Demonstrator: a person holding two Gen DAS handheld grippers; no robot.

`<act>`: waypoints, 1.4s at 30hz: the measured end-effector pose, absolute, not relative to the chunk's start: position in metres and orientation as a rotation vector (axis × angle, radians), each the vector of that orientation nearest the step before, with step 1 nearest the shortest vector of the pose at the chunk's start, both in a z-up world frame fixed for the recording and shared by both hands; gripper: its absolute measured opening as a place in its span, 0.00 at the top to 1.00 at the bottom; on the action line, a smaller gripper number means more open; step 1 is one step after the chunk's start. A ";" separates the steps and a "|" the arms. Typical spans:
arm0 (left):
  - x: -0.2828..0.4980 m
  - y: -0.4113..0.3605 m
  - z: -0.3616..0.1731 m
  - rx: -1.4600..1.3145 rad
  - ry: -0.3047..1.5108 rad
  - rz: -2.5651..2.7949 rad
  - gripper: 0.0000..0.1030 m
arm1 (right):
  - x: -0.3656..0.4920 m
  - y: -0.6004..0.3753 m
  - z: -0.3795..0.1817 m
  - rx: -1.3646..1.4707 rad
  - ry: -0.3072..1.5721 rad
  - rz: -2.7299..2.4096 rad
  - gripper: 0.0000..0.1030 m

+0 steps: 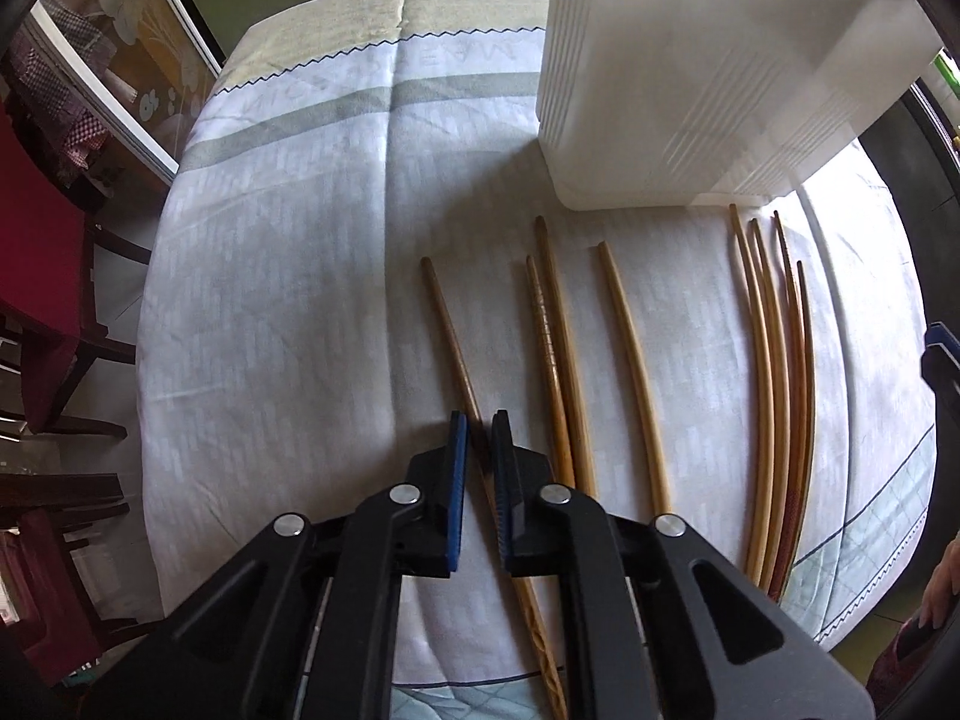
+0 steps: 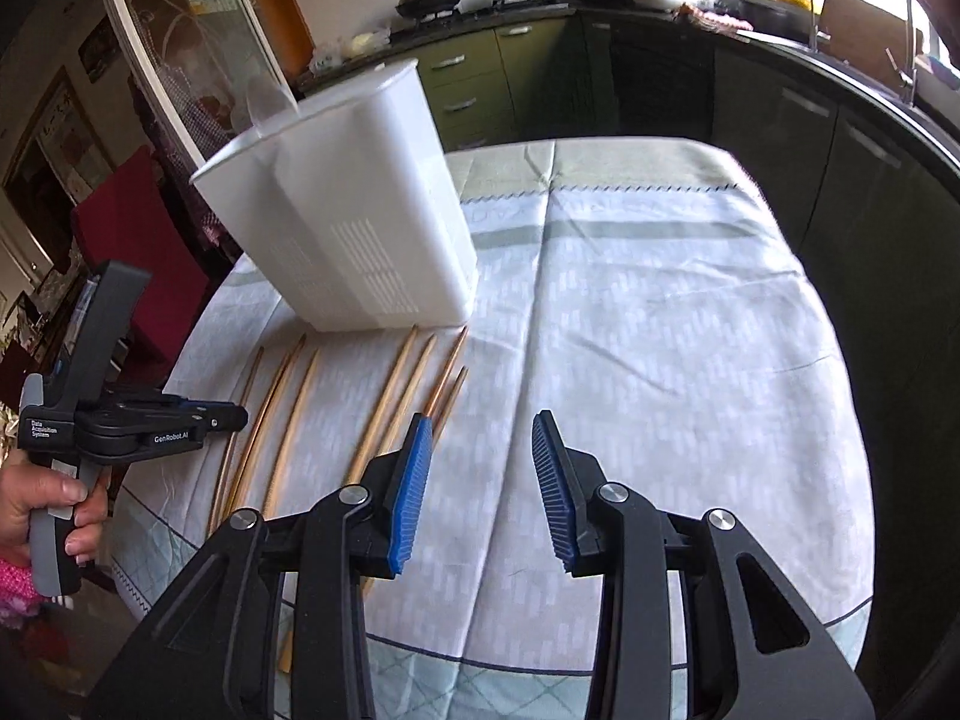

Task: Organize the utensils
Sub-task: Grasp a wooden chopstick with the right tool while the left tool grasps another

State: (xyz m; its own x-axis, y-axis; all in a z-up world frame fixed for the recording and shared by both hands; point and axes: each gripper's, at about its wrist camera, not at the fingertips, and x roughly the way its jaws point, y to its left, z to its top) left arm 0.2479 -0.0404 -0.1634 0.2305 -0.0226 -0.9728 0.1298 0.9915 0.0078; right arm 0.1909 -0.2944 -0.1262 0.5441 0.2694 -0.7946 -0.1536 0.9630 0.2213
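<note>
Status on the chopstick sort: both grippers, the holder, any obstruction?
Left gripper shut on leftmost chopstick. Right gripper open, empty, over tablecloth. White holder upright behind the row. Nothing in the way.

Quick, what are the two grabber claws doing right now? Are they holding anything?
Left gripper: shut on the leftmost chopstick lying on the tablecloth.
Right gripper: open, holding nothing, above the cloth.
</note>
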 end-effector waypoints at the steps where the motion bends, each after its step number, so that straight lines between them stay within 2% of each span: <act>1: 0.247 -0.039 -0.163 0.097 1.336 -0.106 0.92 | 0.195 -0.289 -0.132 0.126 0.998 0.259 0.66; 6: 0.244 -0.026 -0.162 0.114 1.330 -0.108 0.92 | 0.216 -0.265 -0.158 0.115 1.140 0.247 0.68; 9: 0.243 -0.021 -0.162 0.118 1.321 -0.121 0.92 | 0.225 -0.258 -0.168 0.094 1.190 0.216 0.74; 14: 0.240 -0.022 -0.162 0.132 1.312 -0.136 0.92 | 0.228 -0.248 -0.176 0.087 1.242 0.210 0.77; 24: 0.238 -0.028 -0.162 0.181 1.300 -0.139 0.92 | 0.219 -0.215 -0.178 -0.068 1.266 0.139 0.82; 29: 0.237 -0.031 -0.161 0.173 1.313 -0.138 0.92 | 0.220 -0.198 -0.180 -0.121 1.267 0.121 0.90; 31: 0.239 -0.029 -0.161 0.150 1.328 -0.141 0.92 | 0.221 -0.196 -0.180 -0.109 1.269 0.124 0.93; 37: 0.241 -0.028 -0.160 0.113 1.340 -0.147 0.92 | 0.227 -0.211 -0.175 0.022 1.269 0.153 0.94; 42: 0.241 -0.019 -0.156 0.081 1.327 -0.163 0.94 | 0.218 -0.227 -0.153 0.081 1.199 0.185 0.94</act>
